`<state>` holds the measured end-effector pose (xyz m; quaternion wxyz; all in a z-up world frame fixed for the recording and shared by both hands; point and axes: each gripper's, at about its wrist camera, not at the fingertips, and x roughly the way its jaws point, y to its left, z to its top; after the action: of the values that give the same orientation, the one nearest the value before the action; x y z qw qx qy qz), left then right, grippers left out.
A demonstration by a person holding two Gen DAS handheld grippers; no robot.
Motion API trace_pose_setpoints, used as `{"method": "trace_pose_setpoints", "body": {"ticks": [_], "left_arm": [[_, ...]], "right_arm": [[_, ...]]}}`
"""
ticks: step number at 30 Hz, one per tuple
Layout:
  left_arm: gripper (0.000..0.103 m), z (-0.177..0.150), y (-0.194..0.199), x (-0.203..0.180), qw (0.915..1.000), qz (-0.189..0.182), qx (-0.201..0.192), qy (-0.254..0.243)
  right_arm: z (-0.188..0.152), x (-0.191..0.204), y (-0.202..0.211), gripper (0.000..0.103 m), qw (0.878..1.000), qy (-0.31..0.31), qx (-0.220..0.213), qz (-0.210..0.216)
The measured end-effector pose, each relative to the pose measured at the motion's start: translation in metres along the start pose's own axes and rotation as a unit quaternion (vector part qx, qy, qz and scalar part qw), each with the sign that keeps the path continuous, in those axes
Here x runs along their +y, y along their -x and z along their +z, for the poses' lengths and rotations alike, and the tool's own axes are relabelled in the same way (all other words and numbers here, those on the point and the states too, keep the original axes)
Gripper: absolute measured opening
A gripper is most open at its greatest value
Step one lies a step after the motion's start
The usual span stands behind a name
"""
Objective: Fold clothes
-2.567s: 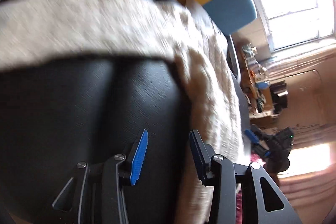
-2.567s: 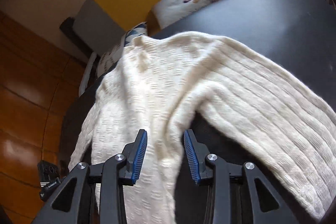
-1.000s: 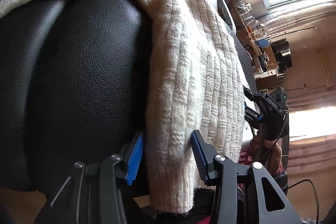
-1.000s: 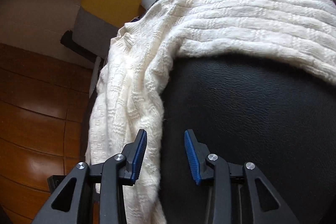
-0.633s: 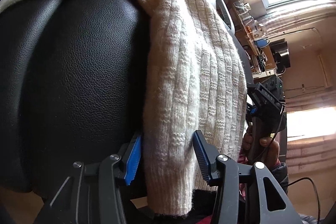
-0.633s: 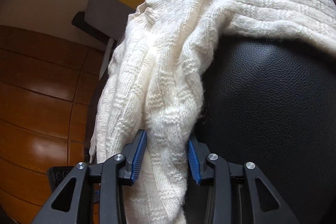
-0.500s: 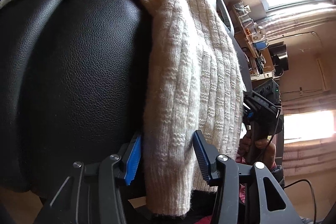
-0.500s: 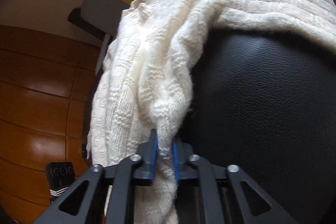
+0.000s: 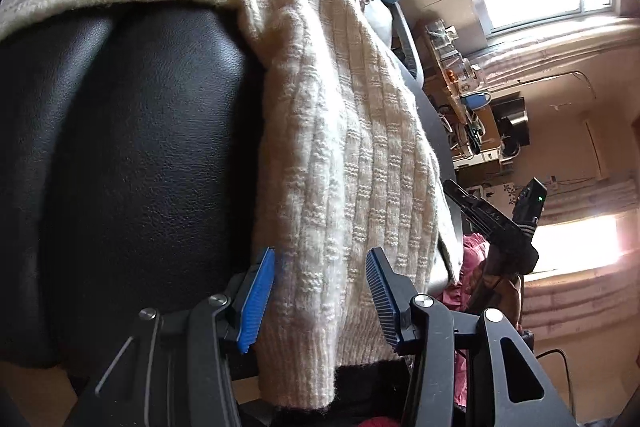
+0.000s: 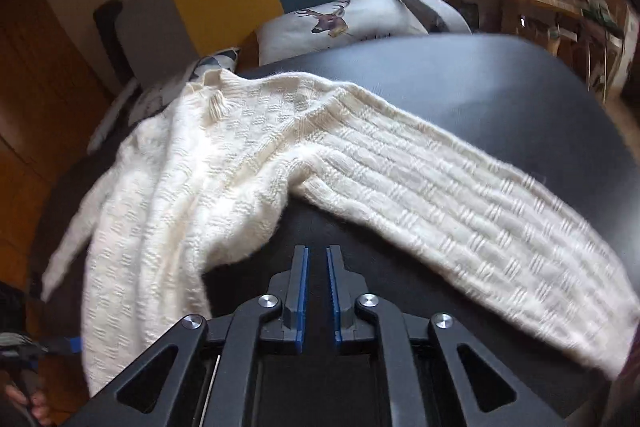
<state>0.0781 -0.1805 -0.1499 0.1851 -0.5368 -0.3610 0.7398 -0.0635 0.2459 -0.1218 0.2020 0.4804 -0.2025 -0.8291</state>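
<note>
Fingers of the left gripper (image 9: 320, 301) stand apart around the cream knitted sweater's (image 9: 352, 163) hem on the black leather seat (image 9: 132, 147). Right gripper (image 10: 316, 291) has just been opening, with nothing between its jaws.

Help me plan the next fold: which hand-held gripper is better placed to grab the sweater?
Left hand-held gripper: sweater hem lies between its open jaws. Right hand-held gripper has nothing between its jaws.

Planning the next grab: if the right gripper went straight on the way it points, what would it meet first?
Probably the bare black leather surface; the right gripper is empty, and the cream knitted sweater lies just beyond, though depth is unclear.
</note>
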Motion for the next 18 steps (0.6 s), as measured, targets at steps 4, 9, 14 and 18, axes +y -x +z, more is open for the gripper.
{"method": "trace_pose_setpoints", "body": {"ticks": [4,9,14,18], "left_arm": [[0.049,-0.005,0.003,0.015,0.9997,-0.002,0.003,0.023],[0.053,-0.013,-0.001,0.019,0.9994,-0.011,0.022,0.024],[0.055,-0.008,-0.022,0.005,0.9995,0.000,0.029,0.013],[0.012,-0.004,-0.019,-0.015,0.9997,0.013,0.004,-0.019]], "right_arm": [[-0.021,-0.022,0.001,0.031,0.990,-0.080,0.029,0.116],[-0.072,-0.005,-0.007,0.036,0.983,-0.048,0.112,0.134],[-0.086,0.021,-0.033,0.039,0.988,0.000,0.112,0.102],[-0.087,0.053,-0.043,0.032,0.989,0.115,0.097,-0.003]]}}
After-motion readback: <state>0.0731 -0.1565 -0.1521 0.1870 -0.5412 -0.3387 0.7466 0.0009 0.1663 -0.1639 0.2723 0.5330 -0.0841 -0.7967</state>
